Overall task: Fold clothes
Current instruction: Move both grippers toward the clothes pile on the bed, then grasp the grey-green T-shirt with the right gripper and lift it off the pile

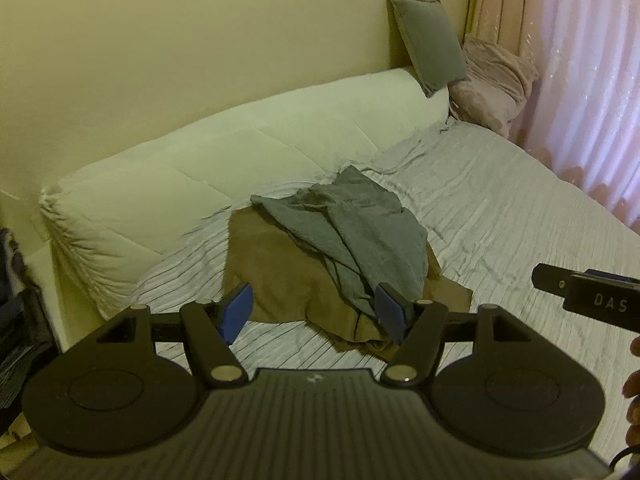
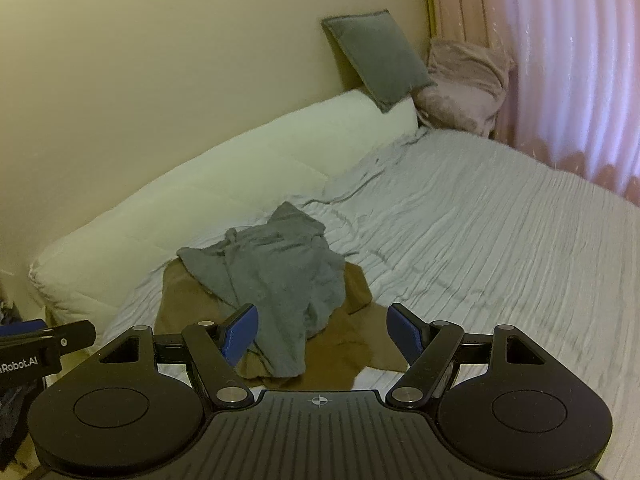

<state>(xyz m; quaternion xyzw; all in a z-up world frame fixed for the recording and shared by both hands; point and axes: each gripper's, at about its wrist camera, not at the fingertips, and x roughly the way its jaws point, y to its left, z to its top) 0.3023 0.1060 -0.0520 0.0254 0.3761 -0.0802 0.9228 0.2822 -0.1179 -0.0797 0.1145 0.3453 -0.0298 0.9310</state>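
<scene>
**Both grippers hover with fingers apart over a heap of clothes on the bed**

Left wrist view: the left gripper (image 1: 316, 312) has its blue-padded fingers (image 1: 236, 312) spread wide, holding nothing. Between and beyond them lies a crumpled grey garment (image 1: 352, 224) draped over a brown garment (image 1: 276, 276), both on the bed (image 1: 500, 208) with its ribbed pale cover. The grey cloth's lower tail runs down toward the right finger and appears to pass just behind its pad; whether they touch cannot be told. The left finger stands over the brown cloth's near-left edge. A white folded duvet (image 1: 224, 160) lies along the wall behind the heap. A grey cushion (image 1: 428, 40) leans on the wall, a pink blanket (image 1: 492, 80) beside it, and pink curtains (image 1: 580, 60) hang at the right. The right gripper's tip shows at the right edge, with part of a hand (image 1: 634, 388).

Right wrist view: the right gripper (image 2: 322, 334) also has its fingers (image 2: 406, 334) wide apart and empty. The heap sits left of centre: the grey garment's lower end lies just beside the left finger, the brown garment fills the gap between the fingers, and the right finger is near its right corner. The left gripper's tip shows at the left edge.
</scene>
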